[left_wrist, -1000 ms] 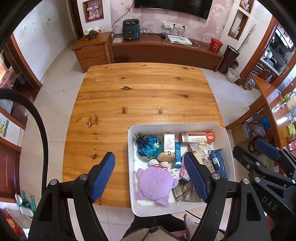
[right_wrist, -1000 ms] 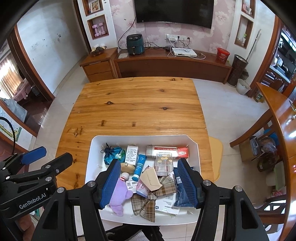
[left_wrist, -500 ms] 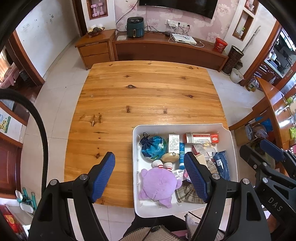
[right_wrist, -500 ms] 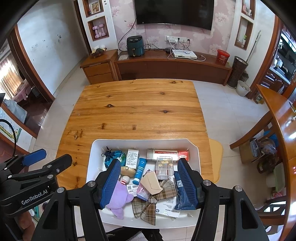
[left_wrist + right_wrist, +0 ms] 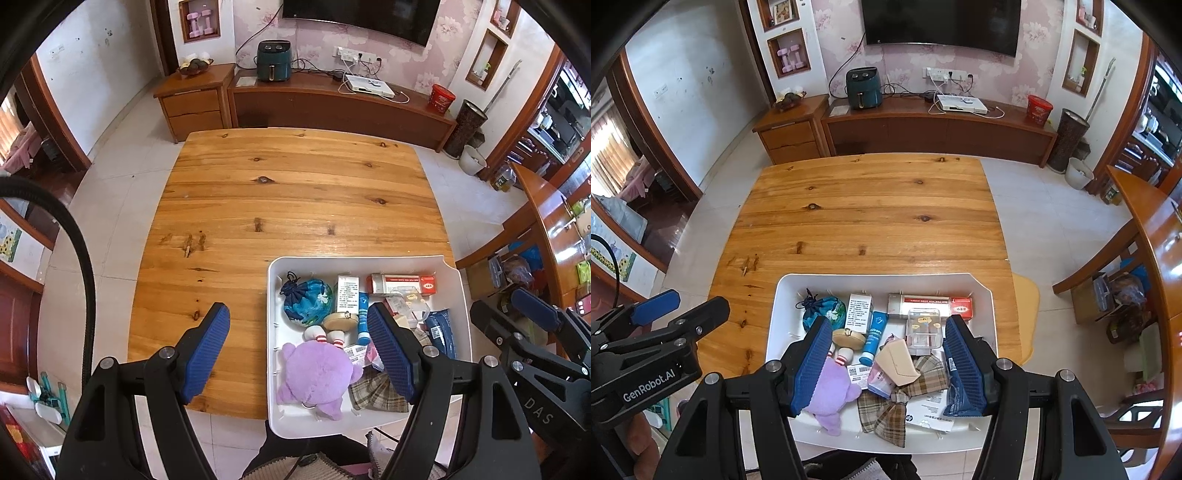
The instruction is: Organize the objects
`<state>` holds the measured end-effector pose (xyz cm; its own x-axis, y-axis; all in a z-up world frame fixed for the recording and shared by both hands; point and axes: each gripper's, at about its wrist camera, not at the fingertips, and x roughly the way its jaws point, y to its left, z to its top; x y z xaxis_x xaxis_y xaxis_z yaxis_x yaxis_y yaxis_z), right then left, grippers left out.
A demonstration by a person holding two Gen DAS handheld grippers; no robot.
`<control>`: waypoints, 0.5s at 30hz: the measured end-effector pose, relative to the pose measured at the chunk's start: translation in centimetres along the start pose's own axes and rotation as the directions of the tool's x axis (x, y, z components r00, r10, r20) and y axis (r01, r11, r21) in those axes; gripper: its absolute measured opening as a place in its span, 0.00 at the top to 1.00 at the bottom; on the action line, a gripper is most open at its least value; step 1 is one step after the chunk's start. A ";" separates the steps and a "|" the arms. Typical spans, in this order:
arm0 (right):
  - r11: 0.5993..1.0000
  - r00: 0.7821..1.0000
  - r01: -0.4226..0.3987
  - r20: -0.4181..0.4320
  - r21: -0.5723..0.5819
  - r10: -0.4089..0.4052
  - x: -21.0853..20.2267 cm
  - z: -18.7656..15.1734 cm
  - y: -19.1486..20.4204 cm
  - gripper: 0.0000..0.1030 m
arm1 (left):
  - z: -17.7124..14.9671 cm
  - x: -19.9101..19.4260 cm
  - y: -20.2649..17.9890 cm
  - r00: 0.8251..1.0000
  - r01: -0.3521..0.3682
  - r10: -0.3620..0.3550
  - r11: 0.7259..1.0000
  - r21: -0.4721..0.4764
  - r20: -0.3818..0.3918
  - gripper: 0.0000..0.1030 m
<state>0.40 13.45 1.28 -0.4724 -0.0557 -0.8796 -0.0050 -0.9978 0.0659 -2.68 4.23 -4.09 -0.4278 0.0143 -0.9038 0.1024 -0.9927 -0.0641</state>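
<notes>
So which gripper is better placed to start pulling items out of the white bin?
Probably the right gripper: open, centred above the white bin. The left gripper, also open, straddles the bin's left wall, half over the table.

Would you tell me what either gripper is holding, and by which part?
Nothing: the left gripper and right gripper both hang open above the tray.

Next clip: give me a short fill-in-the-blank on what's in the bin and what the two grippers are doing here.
1. All the loose items lie inside a white ____ on the wooden table.
2. The plush toy at the near left of the white bin is ____ in colour.
3. The left gripper and the right gripper both have their jaws ____, holding nothing.
4. The bow lying between the right gripper's fingers has a ____ pattern.

Missing words: bin; purple; open; plaid
</notes>
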 end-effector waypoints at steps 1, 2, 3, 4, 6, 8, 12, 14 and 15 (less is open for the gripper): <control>1.000 1.000 0.000 0.001 0.000 0.000 0.0 -0.1 0.0 0.37 | 0.0 0.1 0.0 1.000 -0.006 0.006 1.000 -0.001 -0.002 0.23; 1.000 1.000 0.000 0.001 -0.001 0.000 0.0 -0.1 0.1 0.37 | 0.0 0.2 0.1 1.000 -0.016 0.016 1.000 -0.003 -0.008 0.23; 1.000 1.000 -0.001 0.001 -0.001 0.001 0.1 -0.1 0.1 0.37 | 0.0 0.3 0.2 1.000 -0.026 0.026 1.000 -0.006 -0.013 0.23; 1.000 1.000 -0.001 0.002 -0.001 0.001 0.1 -0.1 0.1 0.37 | 0.0 0.3 0.3 0.999 -0.031 0.031 1.000 -0.008 -0.016 0.23; 1.000 1.000 0.000 0.000 -0.001 0.000 0.1 -0.1 0.1 0.37 | -0.1 0.4 0.4 0.999 -0.036 0.036 0.999 -0.010 -0.017 0.23; 1.000 1.000 -0.002 -0.002 -0.003 0.002 0.1 -0.1 0.2 0.37 | -0.2 0.3 0.5 0.999 -0.038 0.038 0.999 -0.009 -0.015 0.23; 1.000 1.000 -0.004 -0.005 -0.007 0.004 0.2 -0.2 0.6 0.37 | -0.2 0.1 0.6 1.000 -0.022 0.022 1.000 -0.018 -0.004 0.23; 1.000 1.000 -0.004 -0.006 -0.009 0.004 0.2 -0.2 0.7 0.37 | -0.1 0.0 0.7 1.000 -0.010 0.010 1.000 -0.019 0.003 0.23; 1.000 1.000 -0.005 -0.006 -0.008 0.005 0.2 -0.2 0.7 0.37 | -0.1 -0.1 0.6 1.000 -0.006 0.007 1.000 -0.018 0.007 0.23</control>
<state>0.47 12.72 1.03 -0.4673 -0.0610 -0.8820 0.0047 -0.9978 0.0665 -2.45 3.61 -4.08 -0.4331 0.0070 -0.9013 0.1210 -0.9905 -0.0658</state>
